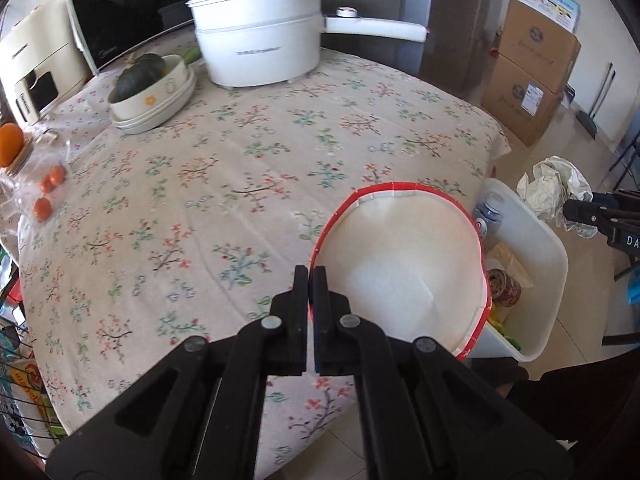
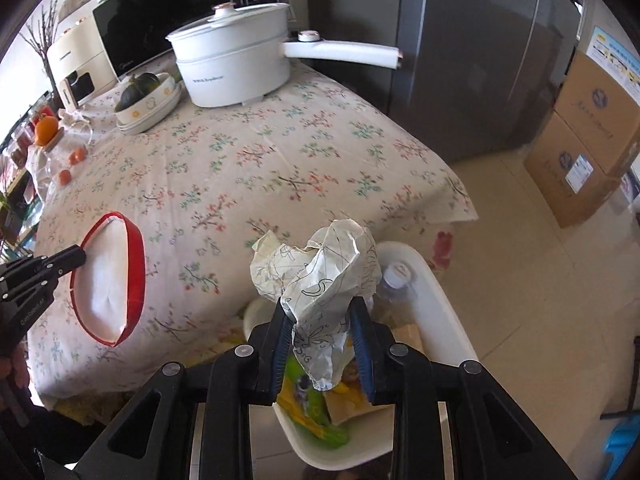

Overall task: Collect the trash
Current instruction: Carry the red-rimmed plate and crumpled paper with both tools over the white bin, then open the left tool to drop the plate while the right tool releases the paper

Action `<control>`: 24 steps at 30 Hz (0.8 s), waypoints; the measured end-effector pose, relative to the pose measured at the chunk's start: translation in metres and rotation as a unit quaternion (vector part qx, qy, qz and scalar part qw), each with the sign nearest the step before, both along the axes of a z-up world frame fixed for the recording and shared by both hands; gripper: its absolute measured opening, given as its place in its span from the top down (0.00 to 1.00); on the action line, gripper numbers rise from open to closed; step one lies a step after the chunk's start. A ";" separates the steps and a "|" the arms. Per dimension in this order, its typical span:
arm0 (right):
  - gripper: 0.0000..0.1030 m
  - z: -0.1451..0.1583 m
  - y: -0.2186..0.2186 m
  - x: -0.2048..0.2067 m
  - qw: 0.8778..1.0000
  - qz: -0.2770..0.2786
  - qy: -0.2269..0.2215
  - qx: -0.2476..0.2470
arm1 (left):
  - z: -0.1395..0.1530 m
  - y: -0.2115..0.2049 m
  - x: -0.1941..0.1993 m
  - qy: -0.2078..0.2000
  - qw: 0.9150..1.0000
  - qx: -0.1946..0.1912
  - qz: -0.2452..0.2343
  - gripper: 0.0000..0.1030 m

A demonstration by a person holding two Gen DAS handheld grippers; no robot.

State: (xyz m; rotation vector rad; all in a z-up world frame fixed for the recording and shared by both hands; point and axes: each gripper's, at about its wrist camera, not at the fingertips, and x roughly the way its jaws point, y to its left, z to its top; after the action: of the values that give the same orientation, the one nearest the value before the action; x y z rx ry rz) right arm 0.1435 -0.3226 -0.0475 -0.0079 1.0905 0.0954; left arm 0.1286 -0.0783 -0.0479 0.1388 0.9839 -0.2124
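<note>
- My left hand-held gripper (image 1: 310, 276) sits nearest the lens, its jaws pressed together on the rim of a red-edged paper bowl (image 1: 400, 264), which hangs tilted over the corner of the worktop (image 1: 248, 168).
- My right hand-held gripper (image 2: 322, 312) is clamped on a crumpled sheet of printed paper (image 2: 320, 276), the blue pads pinching its lower part while the rest bulges above the fingertips.
- Directly below that paper stands the white bin (image 2: 440, 304) on the floor, just beside the worktop's corner; I see a bottle cap, a can and green and yellow wrappers inside it.
- From the right wrist view the bowl shows to the left, over the flowered cloth, well apart from the bin.
- Farther back on the worktop are a white electric pot (image 1: 260, 44) with a long handle, a dish holding a dark green squash (image 1: 140, 76), and some small oranges (image 1: 50, 184).
- Cardboard boxes (image 1: 532, 72) stand against the far wall.
</note>
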 end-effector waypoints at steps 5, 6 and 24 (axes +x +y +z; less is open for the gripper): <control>0.71 -0.013 -0.034 -0.012 0.999 -0.032 0.023 0.000 | -0.010 -0.050 0.005 0.011 0.999 -0.002 -0.041 0.98; 0.71 -0.013 -0.038 -0.013 0.999 -0.035 0.024 0.000 | -0.013 -0.060 0.006 0.012 0.999 0.000 -0.050 0.98; 0.71 -0.036 -0.071 -0.014 0.996 -0.064 0.059 -0.011 | -0.054 -0.142 0.022 0.013 0.993 0.012 -0.114 0.97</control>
State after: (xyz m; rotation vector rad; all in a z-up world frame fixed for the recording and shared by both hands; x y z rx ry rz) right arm 0.1299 -0.3936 -0.0839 0.0472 1.2083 -0.0316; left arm 0.1510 -0.2201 -0.1022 0.2719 0.9964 -0.4116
